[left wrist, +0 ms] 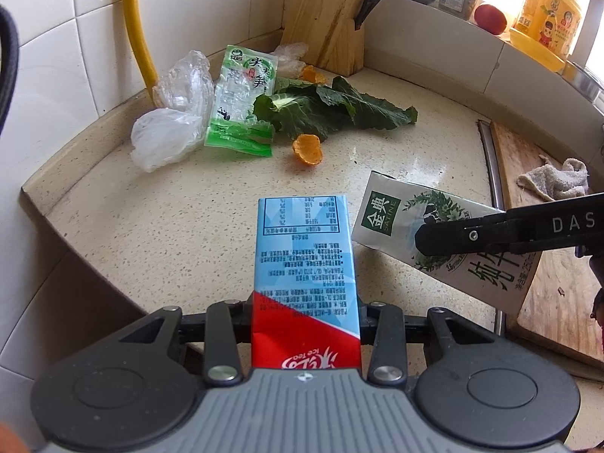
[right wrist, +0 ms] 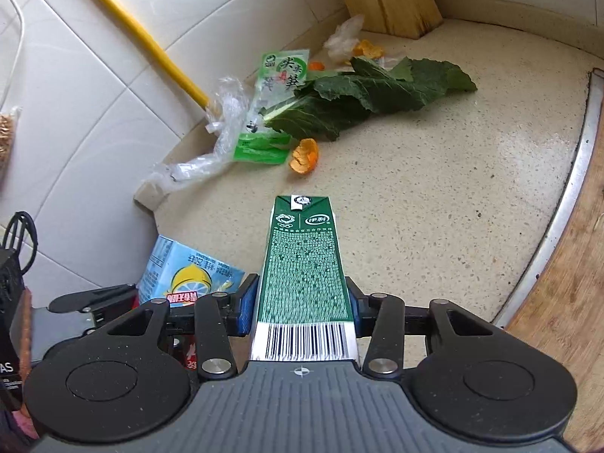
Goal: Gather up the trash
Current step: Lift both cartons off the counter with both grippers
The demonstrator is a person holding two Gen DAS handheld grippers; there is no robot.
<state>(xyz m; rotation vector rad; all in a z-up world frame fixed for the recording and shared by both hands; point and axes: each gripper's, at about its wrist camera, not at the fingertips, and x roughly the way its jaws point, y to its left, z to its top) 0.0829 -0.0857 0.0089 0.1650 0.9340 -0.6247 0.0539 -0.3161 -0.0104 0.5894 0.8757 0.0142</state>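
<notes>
My left gripper (left wrist: 305, 324) is shut on a blue and red ice tea carton (left wrist: 304, 264), held above the speckled counter (left wrist: 188, 219). My right gripper (right wrist: 302, 307) is shut on a green and white milk carton (right wrist: 304, 264); that carton also shows in the left wrist view (left wrist: 392, 215), with the right gripper's fingers (left wrist: 449, 238) on it. The ice tea carton shows in the right wrist view (right wrist: 188, 275) at lower left. Further back on the counter lie a green snack wrapper (left wrist: 241, 102), clear plastic bags (left wrist: 170, 128), green leaves (left wrist: 332, 107) and orange peel (left wrist: 307, 150).
A wooden knife block (left wrist: 328, 15) stands in the back corner. A yellow pipe (left wrist: 137, 22) runs down the tiled wall. A wooden cutting board (left wrist: 555, 264) with a rag (left wrist: 555, 179) lies at right. Jars, an apple and a yellow bottle (left wrist: 547, 15) sit on the sill.
</notes>
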